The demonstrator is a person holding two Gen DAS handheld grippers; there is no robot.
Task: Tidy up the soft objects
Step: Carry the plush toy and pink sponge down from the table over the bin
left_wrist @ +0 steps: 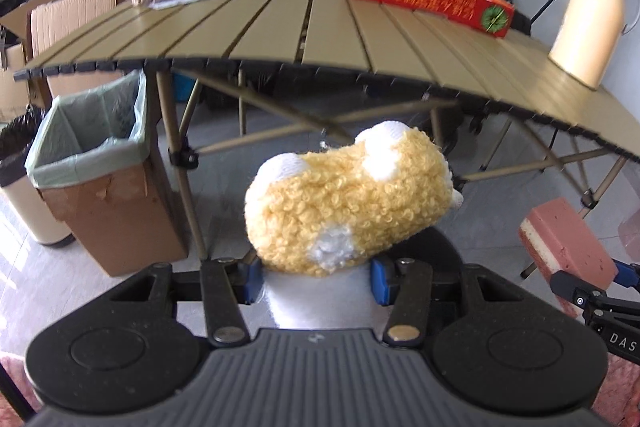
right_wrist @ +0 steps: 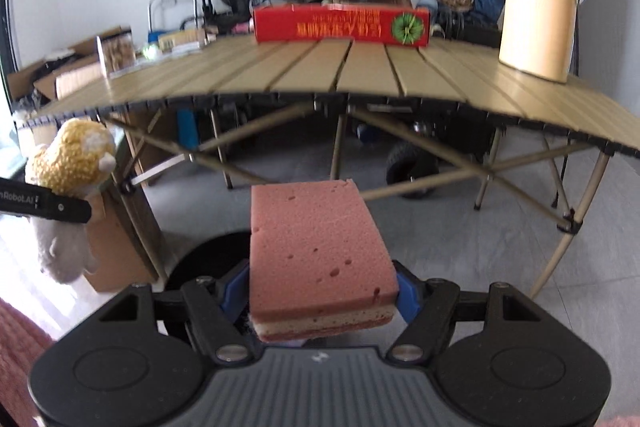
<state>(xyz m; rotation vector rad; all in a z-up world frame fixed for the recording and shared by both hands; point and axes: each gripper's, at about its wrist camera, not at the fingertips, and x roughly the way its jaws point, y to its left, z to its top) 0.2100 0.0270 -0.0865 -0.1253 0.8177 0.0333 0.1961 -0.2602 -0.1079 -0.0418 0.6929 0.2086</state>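
Holding two soft things in the air in front of the slatted table (left_wrist: pixel 320 39).
The left gripper (left_wrist: pixel 316 277) pinches a yellow and white plush toy (left_wrist: pixel 344 203) by its white lower part; the right gripper (right_wrist: pixel 320 291) squeezes a pink layered sponge (right_wrist: pixel 316 251) between its blue pads, both short of the table's near edge and above the floor.
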